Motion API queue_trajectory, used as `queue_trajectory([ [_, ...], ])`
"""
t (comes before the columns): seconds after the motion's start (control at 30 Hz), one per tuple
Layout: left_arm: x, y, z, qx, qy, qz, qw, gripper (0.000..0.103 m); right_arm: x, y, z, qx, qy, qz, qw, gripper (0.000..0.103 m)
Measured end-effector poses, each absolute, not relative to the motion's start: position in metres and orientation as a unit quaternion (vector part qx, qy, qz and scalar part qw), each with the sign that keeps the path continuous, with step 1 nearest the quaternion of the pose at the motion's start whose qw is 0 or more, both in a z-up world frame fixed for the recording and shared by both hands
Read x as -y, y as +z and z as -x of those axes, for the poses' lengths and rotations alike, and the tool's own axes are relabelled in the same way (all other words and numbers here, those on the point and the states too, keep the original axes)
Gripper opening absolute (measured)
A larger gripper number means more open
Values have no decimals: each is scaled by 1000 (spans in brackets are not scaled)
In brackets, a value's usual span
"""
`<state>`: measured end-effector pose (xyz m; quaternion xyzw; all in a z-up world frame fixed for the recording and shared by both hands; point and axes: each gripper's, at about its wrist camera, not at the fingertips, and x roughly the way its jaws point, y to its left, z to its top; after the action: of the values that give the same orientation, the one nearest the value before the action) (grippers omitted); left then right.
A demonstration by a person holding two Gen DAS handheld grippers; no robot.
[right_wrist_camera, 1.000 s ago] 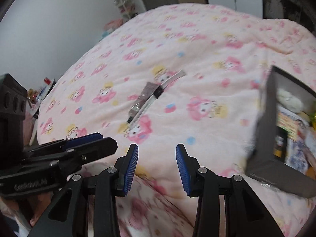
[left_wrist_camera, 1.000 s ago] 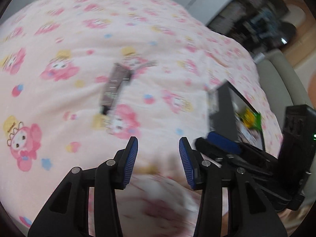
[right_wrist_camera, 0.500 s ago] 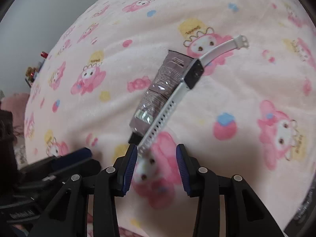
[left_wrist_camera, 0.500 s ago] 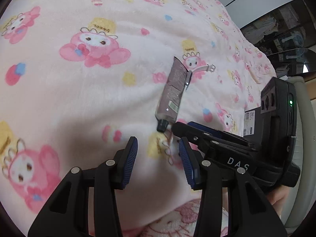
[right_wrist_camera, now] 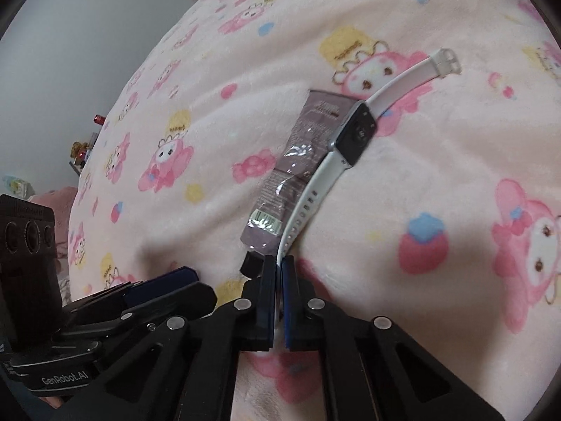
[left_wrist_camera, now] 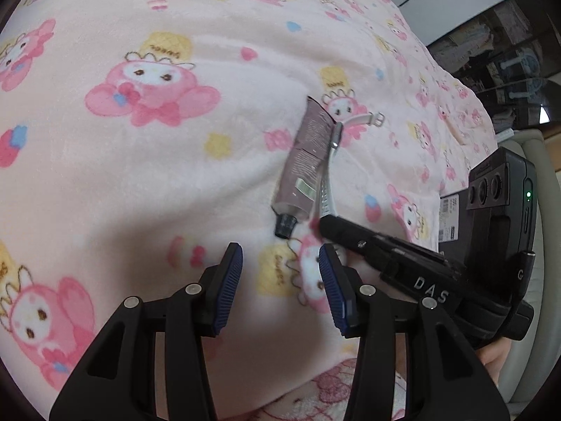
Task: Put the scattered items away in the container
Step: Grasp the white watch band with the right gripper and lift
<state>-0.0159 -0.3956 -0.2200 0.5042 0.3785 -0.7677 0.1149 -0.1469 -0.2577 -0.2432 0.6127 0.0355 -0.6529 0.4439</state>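
two scattered items lie touching on the bed's pink blanket (right_wrist_camera: 438,175): a mauve tube (right_wrist_camera: 298,161) and a white watch (right_wrist_camera: 354,133). our right hand-held gripper (right_wrist_camera: 278,273) has just clenched on the watch's strap end, clear of the tube, we judge. our left hand-held gripper (left_wrist_camera: 280,280) waits released near the tube's cap. the container's box edge (left_wrist_camera: 452,217) shows behind.

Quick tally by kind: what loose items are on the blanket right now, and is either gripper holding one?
Watch: 1, its white strap end pinched in the right gripper, whose jaws have just closed.
Tube: 1, lying free beside the watch.
Left gripper: open, nothing between its jaws.
Total loose items: 2
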Motion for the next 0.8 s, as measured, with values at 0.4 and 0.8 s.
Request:
queue_trajectory([
  [0.4, 314, -154, 33, -355, -799, -478, 81, 45, 113, -182, 120, 20, -705, -569, 423, 1],
  [0.8, 150, -178, 95, -254, -790, -557, -38, 45, -109, -163, 98, 103, -767, -553, 308, 1],
])
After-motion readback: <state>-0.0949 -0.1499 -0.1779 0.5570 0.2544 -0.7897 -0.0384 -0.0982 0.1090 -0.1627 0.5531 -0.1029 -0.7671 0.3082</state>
